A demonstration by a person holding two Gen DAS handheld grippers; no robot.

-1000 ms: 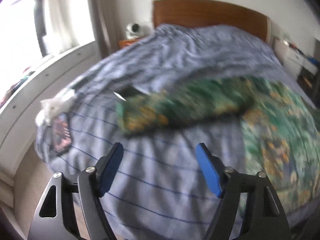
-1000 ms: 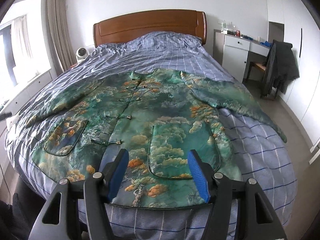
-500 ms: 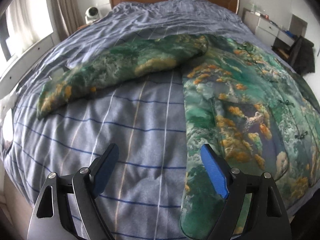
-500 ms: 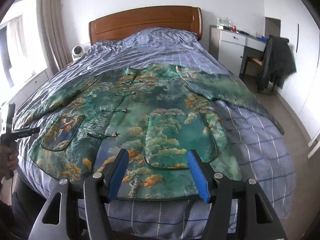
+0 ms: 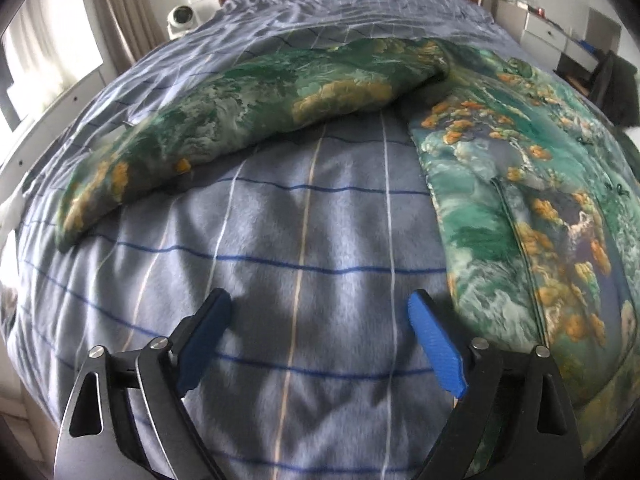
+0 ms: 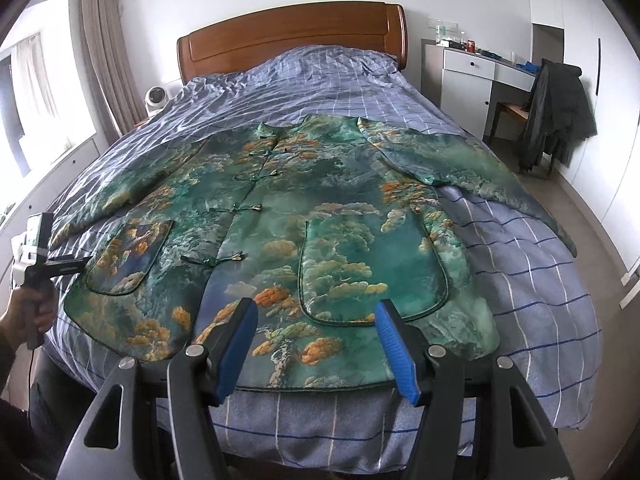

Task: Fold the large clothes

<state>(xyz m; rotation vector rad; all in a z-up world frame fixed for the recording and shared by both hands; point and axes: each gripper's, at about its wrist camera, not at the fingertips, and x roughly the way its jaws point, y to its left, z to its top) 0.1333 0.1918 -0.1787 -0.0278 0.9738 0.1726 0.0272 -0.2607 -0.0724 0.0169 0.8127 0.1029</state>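
A large green jacket [image 6: 312,216] with orange and white cloud print lies flat, front up, on the blue checked bed cover [image 6: 532,292], sleeves spread out. In the left wrist view its left sleeve [image 5: 256,100] stretches across the cover and its body [image 5: 532,200] lies at the right. My left gripper [image 5: 320,316] is open and empty, low over bare cover between sleeve and body. My right gripper [image 6: 316,328] is open and empty above the jacket's bottom hem at the bed's foot. The left gripper also shows at the bed's left side in the right wrist view [image 6: 64,264].
A wooden headboard [image 6: 292,40] stands at the far end. A white desk [image 6: 472,76] and a chair with a dark coat [image 6: 556,112] stand at the right. A small white device [image 6: 154,100] and a window with curtains [image 6: 104,52] are at the left.
The left gripper has swung from the window side toward the bed and come lower over the cover by the sleeve. The right gripper has moved slightly closer to the hem.
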